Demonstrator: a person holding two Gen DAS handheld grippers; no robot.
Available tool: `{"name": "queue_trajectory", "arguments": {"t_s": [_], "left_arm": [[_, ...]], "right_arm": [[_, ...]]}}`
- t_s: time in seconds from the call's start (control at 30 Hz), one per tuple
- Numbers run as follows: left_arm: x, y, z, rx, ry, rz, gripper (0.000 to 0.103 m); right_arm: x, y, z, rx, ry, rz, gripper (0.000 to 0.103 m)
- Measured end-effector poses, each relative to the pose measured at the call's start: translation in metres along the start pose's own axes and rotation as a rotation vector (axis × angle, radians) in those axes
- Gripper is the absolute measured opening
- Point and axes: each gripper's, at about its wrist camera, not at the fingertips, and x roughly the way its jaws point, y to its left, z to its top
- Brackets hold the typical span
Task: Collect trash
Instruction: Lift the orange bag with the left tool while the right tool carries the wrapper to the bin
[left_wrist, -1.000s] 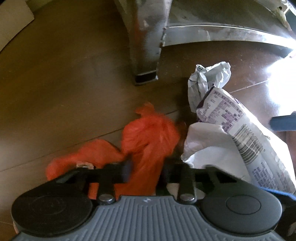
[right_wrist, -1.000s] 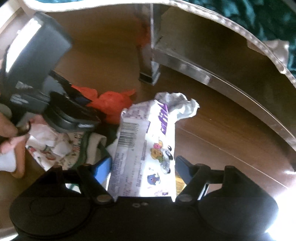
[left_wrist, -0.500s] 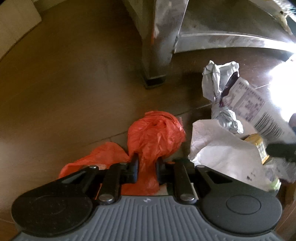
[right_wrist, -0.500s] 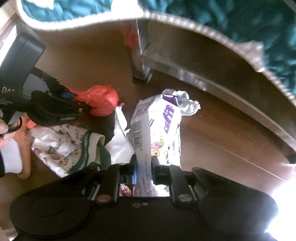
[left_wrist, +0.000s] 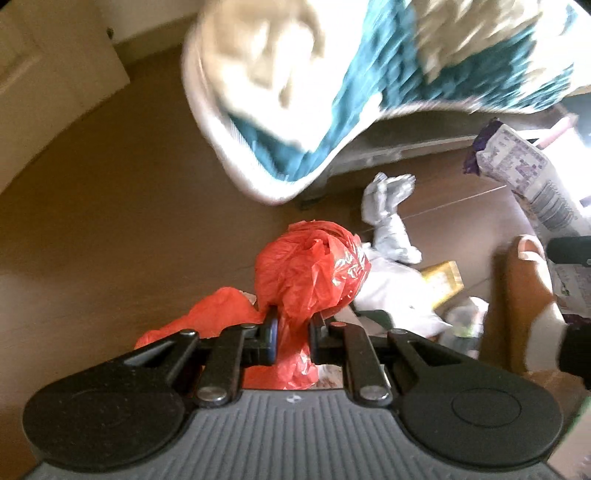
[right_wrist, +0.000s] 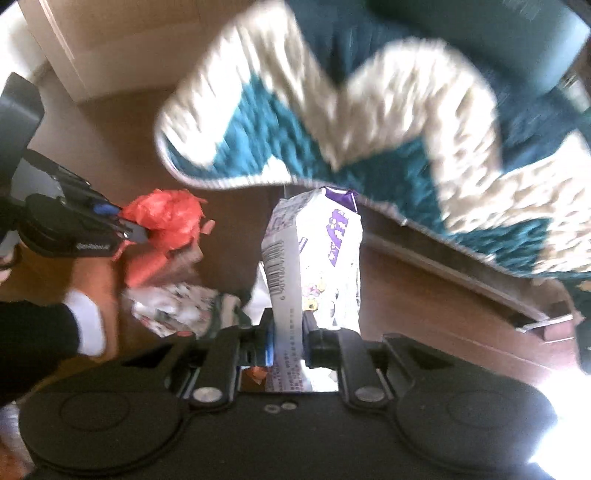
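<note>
My left gripper (left_wrist: 291, 334) is shut on a crumpled orange plastic bag (left_wrist: 312, 266) and holds it above the wooden floor; it also shows in the right wrist view (right_wrist: 164, 218). My right gripper (right_wrist: 288, 339) is shut on a white and purple snack packet (right_wrist: 317, 258), held upright off the floor; the packet also shows at the right edge of the left wrist view (left_wrist: 535, 184). More litter lies on the floor: a crumpled silver wrapper (left_wrist: 388, 210), a white bag (left_wrist: 391, 291), a yellow packet (left_wrist: 443, 277) and printed paper (right_wrist: 173, 310).
A teal and cream blanket (left_wrist: 332, 92) hangs over a bed frame (right_wrist: 461, 273) above the litter. The person's foot in a sandal (left_wrist: 524, 291) stands right of the pile. A white cabinet (left_wrist: 44, 85) stands at the far left on the brown floor (left_wrist: 110, 221).
Both grippers closed on their items and lifted them. The view has risen from floor level, so the blanket now fills the top of both views.
</note>
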Motion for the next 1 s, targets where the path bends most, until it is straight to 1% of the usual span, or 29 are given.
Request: {"name": "queue_trajectory", "arguments": {"t_s": [0.13, 0.27, 0.53, 0.63, 0.83, 1.0], "left_arm": [[-0.065, -0.014, -0.001, 0.01, -0.065, -0.001, 0.015], [-0.13, -0.03, 0.001, 0.01, -0.135, 0.012, 0.015], [-0.254, -0.052, 0.008, -0.033, -0.32, -0.006, 0.015], [-0.299, -0.06, 0.014, -0.037, -0.391, -0.012, 0.015], [-0.372, -0.08, 0.028, -0.038, -0.538, -0.026, 0.015], [-0.422, -0.096, 0.054, -0.036, -0.652, -0.031, 0.015]], "right_arm": [[-0.067, 0.006, 0.0, 0.011, -0.099, -0.012, 0.013], [-0.12, 0.011, 0.0, 0.021, -0.189, -0.044, 0.014], [-0.23, 0.01, 0.006, -0.032, -0.395, -0.064, 0.014], [-0.26, 0.007, 0.012, -0.035, -0.451, -0.07, 0.014], [-0.311, 0.002, 0.028, -0.054, -0.567, -0.1, 0.013], [-0.345, -0.01, 0.055, -0.052, -0.669, -0.132, 0.013]]}}
